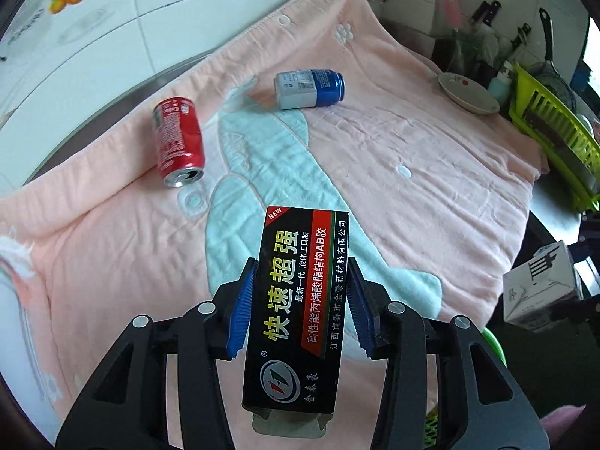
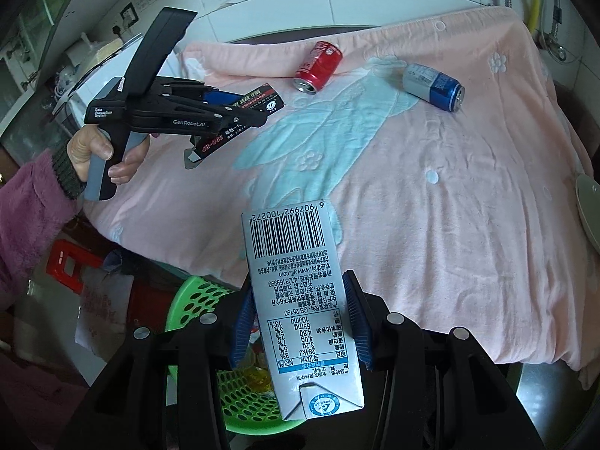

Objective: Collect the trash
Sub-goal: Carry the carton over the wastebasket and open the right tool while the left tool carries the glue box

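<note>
Trash sits in both claws and on the counter. In the left wrist view, the left claw [image 1: 300,300] is clenched on a black glue box [image 1: 298,307], its blue pads [image 1: 240,311] pressing the box's long sides, with the box's open end flap hanging toward the camera. The right wrist view shows the same claw from the side, carried by a hand [image 2: 103,153] in a fuzzy pink sleeve [image 2: 26,221], with the box clear of the cloth. The right claw [image 2: 300,318] is clamped on a white milk carton [image 2: 300,300], barcode end pointing away from the camera, nutrition table between the pads. Below that carton stands a green perforated basket [image 2: 195,296], beside the counter's edge, with some yellowish wrappers inside. A pink towel [image 1: 412,172] with a pale blue figure covers the counter. Two cans lie on their sides on it, well apart from each other: a red cola can [image 1: 178,142] with its open mouth toward the left camera, and a blue and silver can [image 1: 309,89] further back. A shallow dish [image 1: 467,92] rests at the towel's far right edge, next to a lime-green dish rack [image 1: 555,127].
</note>
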`<action>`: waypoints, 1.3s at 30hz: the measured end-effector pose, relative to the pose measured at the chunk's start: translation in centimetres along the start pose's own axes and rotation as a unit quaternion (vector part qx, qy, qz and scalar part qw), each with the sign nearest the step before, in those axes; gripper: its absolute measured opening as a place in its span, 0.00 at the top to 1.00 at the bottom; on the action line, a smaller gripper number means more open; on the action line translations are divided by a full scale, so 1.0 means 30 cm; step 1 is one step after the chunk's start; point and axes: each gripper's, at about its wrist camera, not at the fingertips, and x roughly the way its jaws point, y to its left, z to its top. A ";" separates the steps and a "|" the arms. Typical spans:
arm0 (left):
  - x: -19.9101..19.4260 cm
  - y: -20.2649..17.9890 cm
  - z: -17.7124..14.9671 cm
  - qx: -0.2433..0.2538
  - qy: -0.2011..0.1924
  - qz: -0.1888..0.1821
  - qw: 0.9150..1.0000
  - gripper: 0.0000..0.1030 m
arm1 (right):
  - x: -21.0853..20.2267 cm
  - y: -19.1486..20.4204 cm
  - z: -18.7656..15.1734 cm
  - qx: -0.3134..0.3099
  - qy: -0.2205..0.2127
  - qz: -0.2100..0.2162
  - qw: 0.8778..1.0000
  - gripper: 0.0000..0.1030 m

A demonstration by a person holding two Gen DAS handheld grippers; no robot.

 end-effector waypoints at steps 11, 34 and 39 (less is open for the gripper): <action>-0.352 -0.135 -0.268 -0.064 -0.056 0.048 0.995 0.56 | -0.003 0.170 -0.161 -0.041 0.008 0.031 0.999 0.57; -0.434 -0.323 -0.566 -0.125 -0.060 0.033 0.990 0.55 | -0.103 0.255 -0.299 -0.024 -0.034 0.041 0.998 0.40; -0.372 -0.359 -0.578 -0.131 -0.041 0.020 0.990 0.55 | -0.136 0.231 -0.327 -0.011 -0.042 0.031 0.999 0.37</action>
